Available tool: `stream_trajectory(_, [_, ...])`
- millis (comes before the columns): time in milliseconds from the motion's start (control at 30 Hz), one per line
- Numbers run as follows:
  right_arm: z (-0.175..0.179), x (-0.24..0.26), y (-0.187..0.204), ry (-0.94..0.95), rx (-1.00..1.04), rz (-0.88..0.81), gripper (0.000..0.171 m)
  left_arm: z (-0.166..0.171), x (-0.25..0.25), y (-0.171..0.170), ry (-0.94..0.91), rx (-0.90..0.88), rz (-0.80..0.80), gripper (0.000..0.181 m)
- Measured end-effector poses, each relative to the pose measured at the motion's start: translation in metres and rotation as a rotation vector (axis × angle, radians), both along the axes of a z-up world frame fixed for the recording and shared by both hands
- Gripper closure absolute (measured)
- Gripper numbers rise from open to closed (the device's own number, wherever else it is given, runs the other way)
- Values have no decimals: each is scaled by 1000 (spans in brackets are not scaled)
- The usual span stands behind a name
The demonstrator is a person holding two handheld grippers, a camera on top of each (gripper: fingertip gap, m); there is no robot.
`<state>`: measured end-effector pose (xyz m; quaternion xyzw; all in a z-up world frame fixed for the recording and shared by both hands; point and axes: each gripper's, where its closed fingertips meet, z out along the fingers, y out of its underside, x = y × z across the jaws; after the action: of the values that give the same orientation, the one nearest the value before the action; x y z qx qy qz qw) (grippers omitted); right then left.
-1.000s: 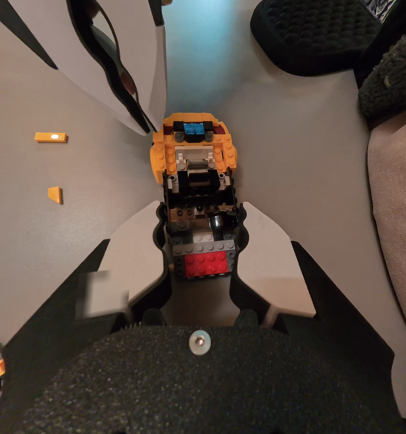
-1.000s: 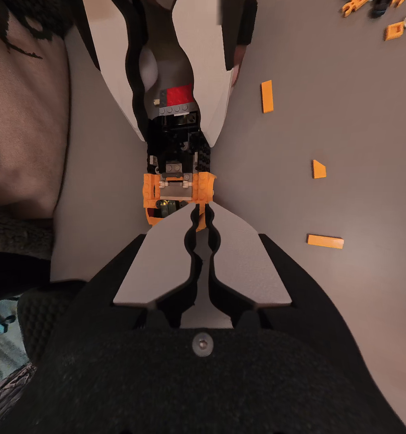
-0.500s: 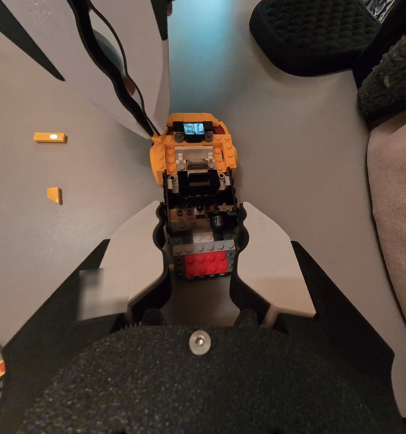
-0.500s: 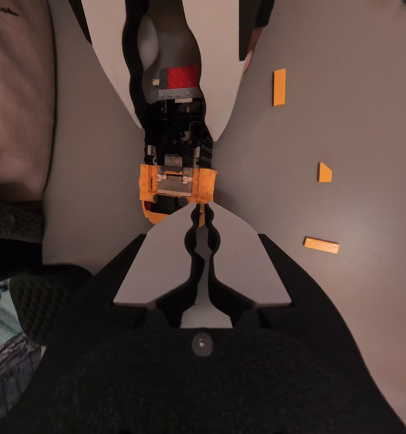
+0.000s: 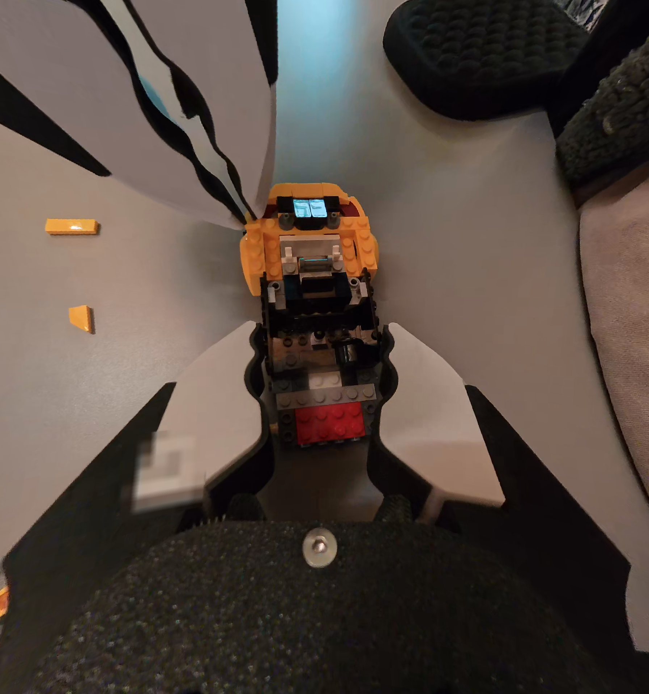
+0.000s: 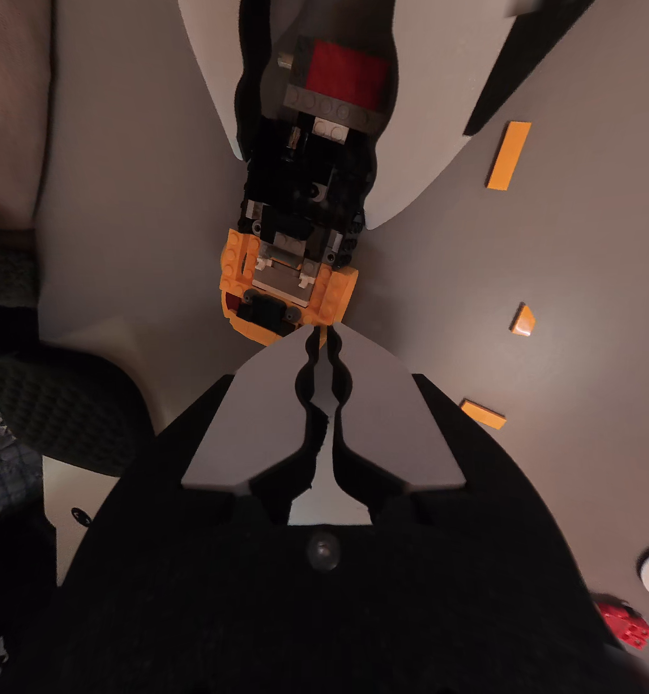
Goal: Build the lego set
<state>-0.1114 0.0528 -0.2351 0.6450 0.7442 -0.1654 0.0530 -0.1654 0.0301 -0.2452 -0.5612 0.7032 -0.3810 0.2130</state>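
right gripper has slid toward the orange nose's corner, tips nearly together and pinching nothing i can see. left gripper stays clamped around the black middle of the lego car on the grey table, loose orange tiles nearby.

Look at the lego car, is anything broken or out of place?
Nothing looks broken. The lego car sits flat on the grey table, gripped at its black rear by the left gripper. Three loose orange pieces lie beside it, just unattached parts. The right gripper is nearly closed at the orange front.
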Motion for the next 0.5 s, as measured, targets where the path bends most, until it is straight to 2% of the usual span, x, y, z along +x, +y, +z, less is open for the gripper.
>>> stream_trajectory(500, [-1, -5, 0, -32, 98, 52, 169, 1, 0, 0, -21, -20, -18, 123])
